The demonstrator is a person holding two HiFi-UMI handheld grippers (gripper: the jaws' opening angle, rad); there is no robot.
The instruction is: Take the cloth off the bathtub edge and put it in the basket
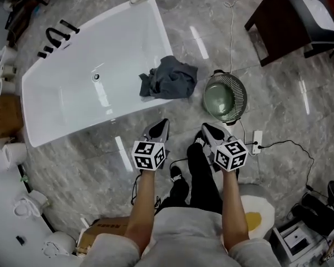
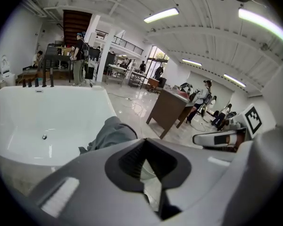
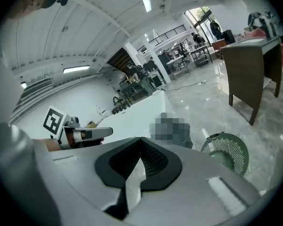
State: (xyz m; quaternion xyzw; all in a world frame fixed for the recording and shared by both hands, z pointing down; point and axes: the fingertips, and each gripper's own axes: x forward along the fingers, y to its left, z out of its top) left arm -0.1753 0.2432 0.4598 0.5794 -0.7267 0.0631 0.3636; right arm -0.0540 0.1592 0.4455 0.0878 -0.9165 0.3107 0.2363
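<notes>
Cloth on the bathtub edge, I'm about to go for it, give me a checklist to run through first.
1. Cloth draped over the bathtub edge, nothing on top of it: ok.
2. Basket upright on the floor beside the cloth, looks empty: ok.
3. Left gripper open for a grasp: not ok, shut and empty.
4. Right gripper open: not ok, shut and empty.
5. White cable clear of the basket: cannot tell.

Head view looks steeply down on the bathtub [image 1: 61,93]; both gripper views face it from low nearby.
</notes>
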